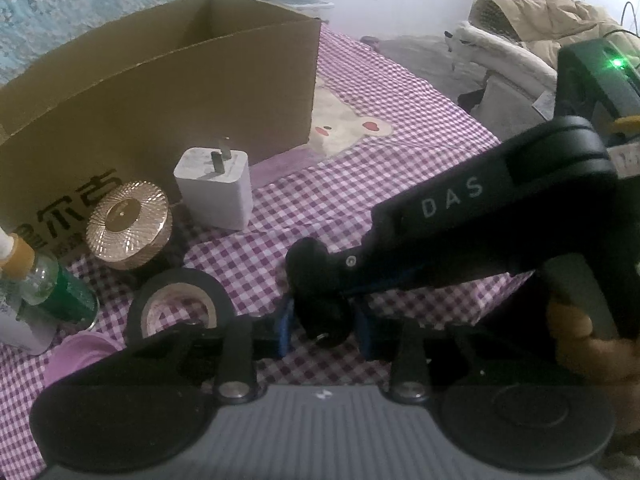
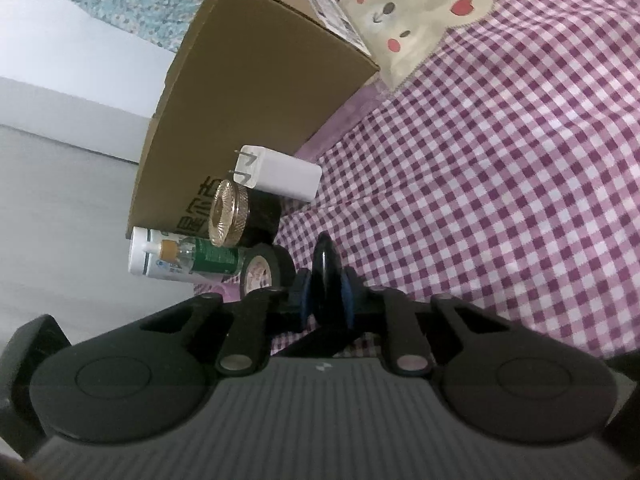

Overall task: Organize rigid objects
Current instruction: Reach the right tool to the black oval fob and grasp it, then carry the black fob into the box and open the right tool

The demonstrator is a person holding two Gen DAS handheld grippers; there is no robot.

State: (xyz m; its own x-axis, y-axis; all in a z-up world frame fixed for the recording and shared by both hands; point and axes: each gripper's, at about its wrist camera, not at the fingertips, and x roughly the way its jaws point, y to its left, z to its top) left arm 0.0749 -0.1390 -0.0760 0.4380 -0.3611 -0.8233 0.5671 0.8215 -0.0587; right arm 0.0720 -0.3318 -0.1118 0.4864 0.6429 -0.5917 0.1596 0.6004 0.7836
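Observation:
My right gripper [image 2: 326, 292] is shut on a small black disc [image 2: 325, 260], which I see edge-on between its blue pads. In the left wrist view this gripper [image 1: 316, 288] reaches in from the right, rolled on its side. Its black fingertips lie between the blue pads of my left gripper [image 1: 325, 330]. Those pads stand close against both sides of the black mass, where the disc is mostly hidden. An open cardboard box [image 1: 180, 92] stands behind on the checked cloth [image 1: 360, 184].
In front of the box [image 2: 256, 92] stand a white charger [image 1: 218, 188], a gold-lidded jar [image 1: 128, 226], a black tape roll [image 1: 180, 304], a green bottle [image 1: 60, 296] and a white bottle [image 2: 148, 252]. A hand [image 1: 588, 344] holds the right gripper. Clothes [image 1: 540, 20] lie far right.

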